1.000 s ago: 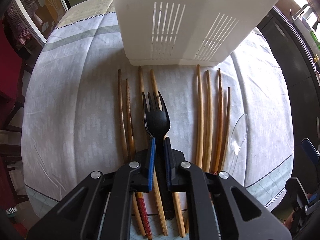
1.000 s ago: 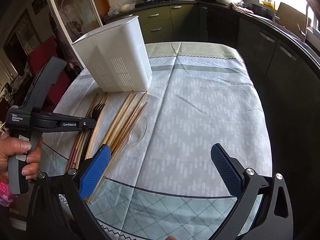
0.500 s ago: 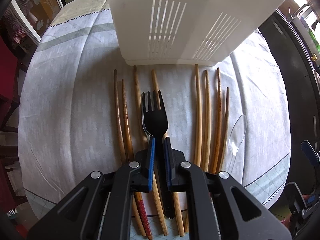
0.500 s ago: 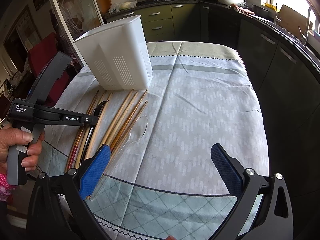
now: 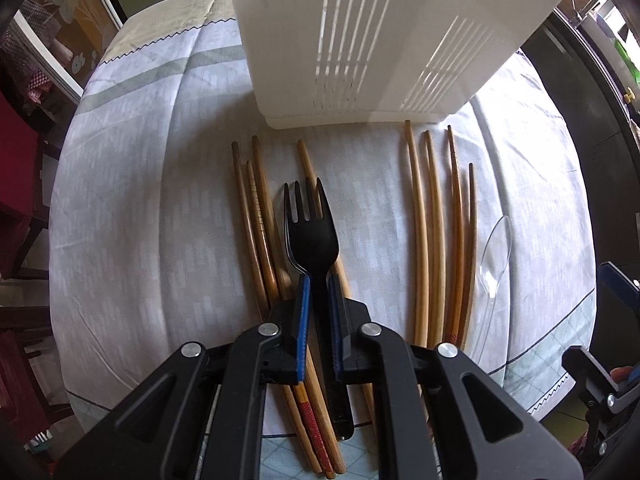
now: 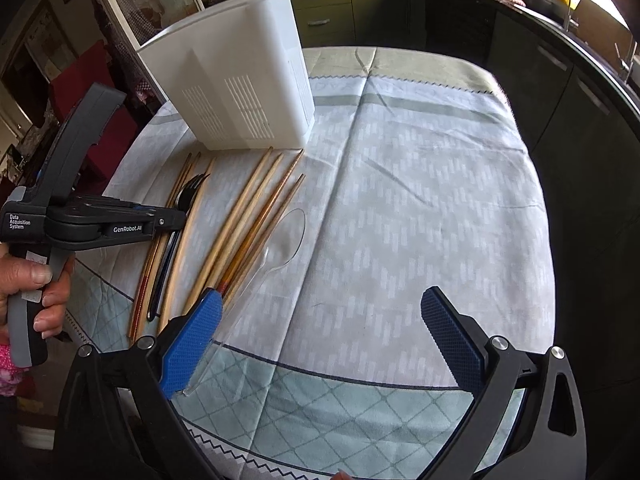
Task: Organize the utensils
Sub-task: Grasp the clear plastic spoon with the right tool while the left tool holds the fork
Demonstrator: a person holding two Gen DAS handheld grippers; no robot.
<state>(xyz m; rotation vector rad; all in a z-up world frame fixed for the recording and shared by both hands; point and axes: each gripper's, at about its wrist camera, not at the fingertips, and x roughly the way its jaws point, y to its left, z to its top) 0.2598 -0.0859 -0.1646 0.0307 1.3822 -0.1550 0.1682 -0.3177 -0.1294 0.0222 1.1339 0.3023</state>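
Note:
My left gripper [image 5: 319, 280] is shut on a black plastic fork [image 5: 311, 232] by its neck and holds it above the table, tines toward the white slotted utensil holder [image 5: 372, 40]. From the right wrist view the left gripper [image 6: 176, 220] holds the fork [image 6: 191, 192] over wooden chopsticks [image 6: 248, 220]. Several chopsticks [image 5: 436, 232] lie in two groups in front of the holder [image 6: 240, 88]. A clear plastic spoon [image 6: 280, 248] lies right of them. My right gripper [image 6: 320, 344] is open and empty near the table's front edge.
The table carries a pale patterned cloth [image 6: 420, 200]. Dark kitchen cabinets [image 6: 560, 100] run along the back and right. A red chair [image 5: 16, 184] stands left of the table.
My left gripper has lifted the fork higher and drawn nearer the holder. The right gripper has stayed open and has barely moved.

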